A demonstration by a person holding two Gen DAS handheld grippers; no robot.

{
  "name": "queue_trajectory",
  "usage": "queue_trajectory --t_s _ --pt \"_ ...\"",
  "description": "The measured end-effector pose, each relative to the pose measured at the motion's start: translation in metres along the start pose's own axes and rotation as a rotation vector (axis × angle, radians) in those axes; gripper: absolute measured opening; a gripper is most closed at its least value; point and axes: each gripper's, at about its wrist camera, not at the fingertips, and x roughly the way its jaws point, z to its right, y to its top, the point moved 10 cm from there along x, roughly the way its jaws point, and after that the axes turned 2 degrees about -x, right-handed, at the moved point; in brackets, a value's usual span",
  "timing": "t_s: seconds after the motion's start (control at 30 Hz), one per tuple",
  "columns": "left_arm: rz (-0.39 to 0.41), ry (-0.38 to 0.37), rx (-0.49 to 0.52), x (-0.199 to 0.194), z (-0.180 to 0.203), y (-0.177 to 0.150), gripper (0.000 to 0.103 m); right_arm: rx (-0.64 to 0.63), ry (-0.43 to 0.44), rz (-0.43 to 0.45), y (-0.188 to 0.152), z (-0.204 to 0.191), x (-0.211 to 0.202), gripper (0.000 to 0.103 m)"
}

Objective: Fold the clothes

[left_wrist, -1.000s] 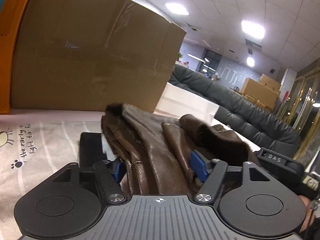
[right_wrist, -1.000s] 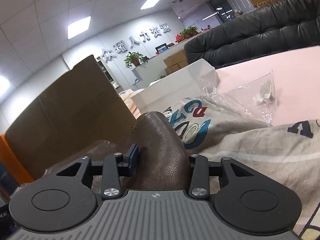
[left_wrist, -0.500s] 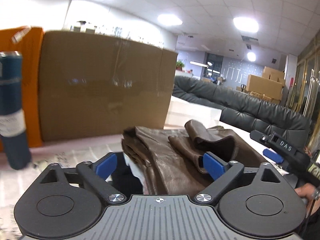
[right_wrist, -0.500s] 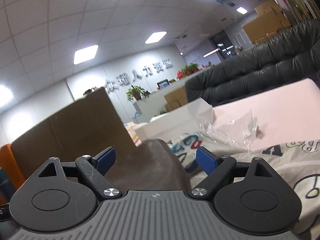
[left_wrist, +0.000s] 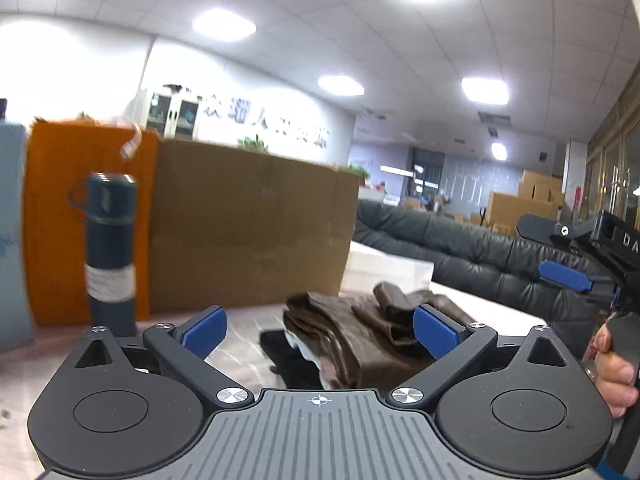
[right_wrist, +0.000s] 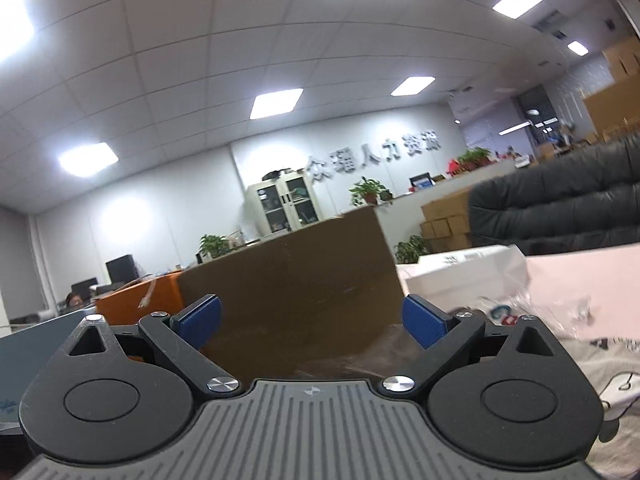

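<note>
A folded brown leather garment (left_wrist: 360,336) lies on the table just ahead of my left gripper (left_wrist: 318,330), which is open and empty and lifted back from it. A black item (left_wrist: 288,354) lies under the garment's near edge. My right gripper (right_wrist: 312,320) is open and empty, tilted up toward the room; only a blurred brown edge of the garment (right_wrist: 360,356) shows below it. The right gripper also shows in the left wrist view (left_wrist: 576,256), held up at the right edge by a hand (left_wrist: 612,372).
A large cardboard box (left_wrist: 248,236) stands behind the garment, with an orange box (left_wrist: 52,216) and a dark blue flask (left_wrist: 110,252) to its left. A printed cloth (right_wrist: 608,364), a crumpled plastic bag (right_wrist: 560,304) and a white box (right_wrist: 460,270) lie to the right. A black sofa (left_wrist: 460,248) is beyond.
Both grippers opened and let go of the brown leather garment, then pulled back and up. The garment now rests folded on the table.
</note>
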Motion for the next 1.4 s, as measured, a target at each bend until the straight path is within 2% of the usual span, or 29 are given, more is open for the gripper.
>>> queue_trajectory --t_s 0.17,0.3,0.47,0.57,0.63,0.77,1.03,1.17,1.4 --pt "0.039 0.008 0.004 -0.041 -0.021 0.013 0.103 -0.112 -0.010 -0.003 0.016 -0.062 -0.023 0.100" --pt "0.069 0.016 0.014 -0.060 -0.038 0.019 0.103 -0.199 -0.004 -0.024 0.015 -0.113 -0.036 0.100" --pt "0.135 0.012 0.015 -0.068 -0.054 0.021 0.103 -0.126 -0.010 -0.089 -0.011 -0.142 -0.039 0.100" --pt "0.198 0.026 0.012 -0.066 -0.066 0.019 0.103 -0.060 -0.025 -0.113 -0.033 -0.142 -0.037 0.102" --pt "0.220 0.038 -0.015 -0.060 -0.077 0.013 0.103 -0.038 -0.068 -0.114 -0.049 -0.133 -0.033 0.103" --pt "0.218 0.032 -0.073 -0.047 -0.099 -0.003 0.103 -0.040 -0.164 -0.154 -0.089 -0.112 -0.006 0.103" --pt "0.211 0.047 -0.089 -0.028 -0.115 -0.022 0.103 -0.088 -0.331 -0.164 -0.151 -0.078 0.041 0.103" --pt "0.219 0.083 -0.021 -0.025 -0.111 -0.030 0.103 -0.131 -0.379 -0.156 -0.168 -0.081 0.050 0.103" --pt "0.227 0.161 0.092 -0.032 -0.105 -0.042 0.103 -0.177 -0.433 -0.080 -0.166 -0.081 0.040 0.103"
